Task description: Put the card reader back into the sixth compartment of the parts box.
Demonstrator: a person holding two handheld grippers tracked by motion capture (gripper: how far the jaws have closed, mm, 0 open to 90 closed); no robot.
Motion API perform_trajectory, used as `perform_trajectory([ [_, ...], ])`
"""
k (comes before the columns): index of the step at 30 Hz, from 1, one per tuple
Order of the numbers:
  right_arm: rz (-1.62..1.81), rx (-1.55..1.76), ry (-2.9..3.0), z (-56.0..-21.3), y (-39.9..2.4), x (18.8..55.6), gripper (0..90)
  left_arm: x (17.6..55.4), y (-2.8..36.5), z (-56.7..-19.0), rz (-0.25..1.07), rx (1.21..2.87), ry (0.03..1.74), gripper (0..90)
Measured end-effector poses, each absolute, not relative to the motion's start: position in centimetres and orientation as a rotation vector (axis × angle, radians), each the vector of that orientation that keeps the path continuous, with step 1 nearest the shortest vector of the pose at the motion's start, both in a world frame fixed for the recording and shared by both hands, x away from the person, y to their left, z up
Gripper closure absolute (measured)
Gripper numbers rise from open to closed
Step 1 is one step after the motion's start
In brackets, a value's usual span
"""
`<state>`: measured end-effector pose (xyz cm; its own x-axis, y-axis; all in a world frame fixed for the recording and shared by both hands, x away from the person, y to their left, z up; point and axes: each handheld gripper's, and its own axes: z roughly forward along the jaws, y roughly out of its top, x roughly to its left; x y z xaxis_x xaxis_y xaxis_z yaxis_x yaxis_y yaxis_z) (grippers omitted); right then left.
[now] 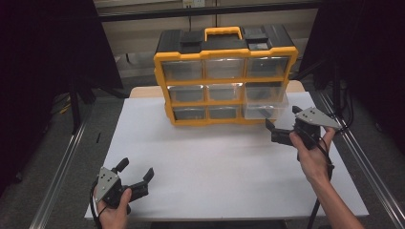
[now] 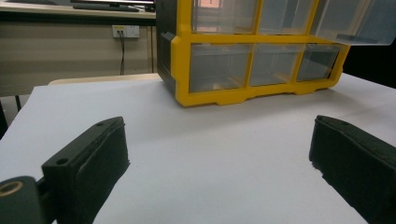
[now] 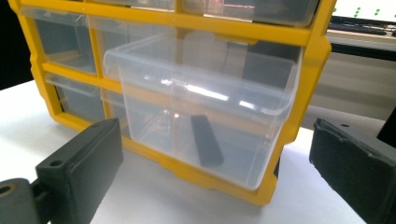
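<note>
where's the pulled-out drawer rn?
The pulled-out clear drawer sticks out of the yellow organizer at its right column, middle row, in the high view, just ahead of the open right gripper.

The organizer (image 3: 299, 70) had a glossy yellow plastic frame; its pulled-out drawer (image 3: 205, 102) was clear, shiny plastic. Beneath it lay a matt white tabletop (image 1: 215, 162).

High view overhead; gripper views low, sharing organizer (image 1: 225, 76), perhaps closer rightward.
</note>
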<state>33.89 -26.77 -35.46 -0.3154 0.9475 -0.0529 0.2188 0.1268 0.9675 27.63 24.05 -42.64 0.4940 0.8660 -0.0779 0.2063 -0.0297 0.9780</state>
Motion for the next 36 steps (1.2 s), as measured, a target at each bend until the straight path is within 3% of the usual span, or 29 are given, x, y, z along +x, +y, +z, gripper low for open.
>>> perform_trajectory([
  [36, 1.277, 1.264, 1.629, -43.0, -29.0, 26.9, 2.1, 27.6, 24.0, -42.7, 0.702, 1.536, 0.976, 3.9],
])
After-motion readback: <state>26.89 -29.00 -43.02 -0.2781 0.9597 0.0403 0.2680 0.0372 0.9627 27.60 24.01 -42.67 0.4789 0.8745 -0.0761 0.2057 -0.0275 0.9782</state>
